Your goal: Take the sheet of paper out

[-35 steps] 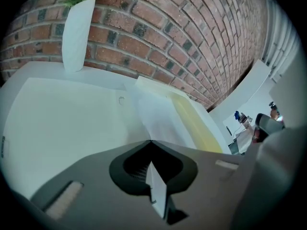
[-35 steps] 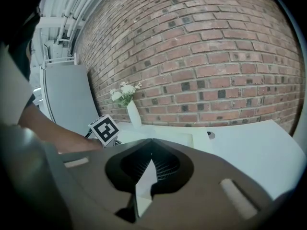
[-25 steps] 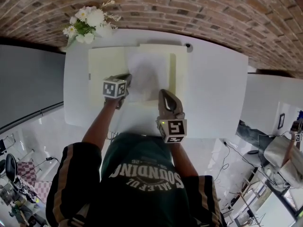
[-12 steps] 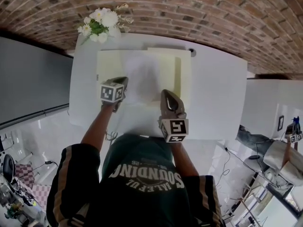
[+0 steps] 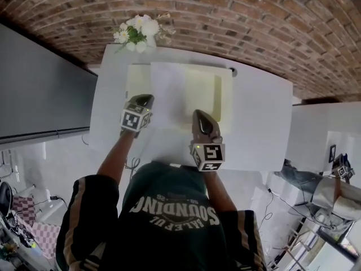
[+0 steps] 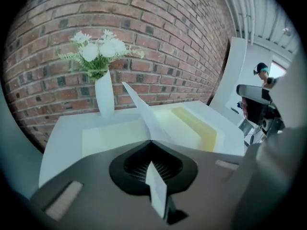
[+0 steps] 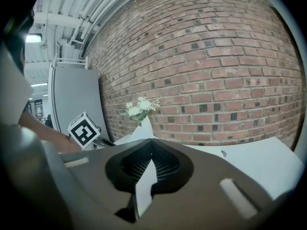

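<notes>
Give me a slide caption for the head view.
Left gripper and right gripper hold a paper sheet over a cream folder.

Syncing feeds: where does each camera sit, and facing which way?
Head view: on the person's head, steeply down at the table; both arms, left gripper, right gripper show.
Left gripper view: along its shut jaws, which pinch the sheet of paper, toward the folder.
Right gripper view: along its jaws toward the brick wall; the left gripper shows.
Shared: flowers in all three.

Dark green shirt [image 5: 169,193], pale lettering; black sleeves [image 5: 84,208] with tan stripes. Grey left gripper [image 5: 142,99] and right gripper [image 5: 199,113] bear black-and-white marker cubes [image 5: 207,156].
</notes>
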The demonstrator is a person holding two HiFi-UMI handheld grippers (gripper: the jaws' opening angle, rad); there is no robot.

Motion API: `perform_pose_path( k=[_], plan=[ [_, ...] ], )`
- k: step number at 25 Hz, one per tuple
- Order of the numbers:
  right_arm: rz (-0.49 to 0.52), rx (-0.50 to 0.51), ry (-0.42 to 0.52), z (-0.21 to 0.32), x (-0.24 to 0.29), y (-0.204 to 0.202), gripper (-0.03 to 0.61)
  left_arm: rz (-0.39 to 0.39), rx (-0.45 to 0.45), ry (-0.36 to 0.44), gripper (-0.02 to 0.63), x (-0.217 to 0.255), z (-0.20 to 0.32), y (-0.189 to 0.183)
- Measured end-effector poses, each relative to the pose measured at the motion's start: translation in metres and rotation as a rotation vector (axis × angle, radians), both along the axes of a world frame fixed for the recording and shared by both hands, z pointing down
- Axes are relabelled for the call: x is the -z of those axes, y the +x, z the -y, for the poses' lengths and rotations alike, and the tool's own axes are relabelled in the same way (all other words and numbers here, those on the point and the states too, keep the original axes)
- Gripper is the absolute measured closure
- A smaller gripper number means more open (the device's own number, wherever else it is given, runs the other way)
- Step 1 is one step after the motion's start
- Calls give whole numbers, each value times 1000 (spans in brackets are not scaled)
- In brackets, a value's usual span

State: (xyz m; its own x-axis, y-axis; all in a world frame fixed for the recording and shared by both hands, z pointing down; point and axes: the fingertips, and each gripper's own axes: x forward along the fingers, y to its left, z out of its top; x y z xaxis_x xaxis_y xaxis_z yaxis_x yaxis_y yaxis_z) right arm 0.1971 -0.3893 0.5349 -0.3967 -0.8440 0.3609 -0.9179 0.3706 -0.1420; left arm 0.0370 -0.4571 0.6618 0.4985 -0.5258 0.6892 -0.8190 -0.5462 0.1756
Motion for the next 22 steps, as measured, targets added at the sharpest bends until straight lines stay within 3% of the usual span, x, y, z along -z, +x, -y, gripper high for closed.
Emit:
perform_pose_path(
  k=[12,22],
  plan=[
    [-21,-39,77,-8,31,-8,580,35,-63,243,603,72,-20,-3],
    [-48,-67,136,-12,59,-2,580,-30,-70,396,603,148,-27,2]
  ],
)
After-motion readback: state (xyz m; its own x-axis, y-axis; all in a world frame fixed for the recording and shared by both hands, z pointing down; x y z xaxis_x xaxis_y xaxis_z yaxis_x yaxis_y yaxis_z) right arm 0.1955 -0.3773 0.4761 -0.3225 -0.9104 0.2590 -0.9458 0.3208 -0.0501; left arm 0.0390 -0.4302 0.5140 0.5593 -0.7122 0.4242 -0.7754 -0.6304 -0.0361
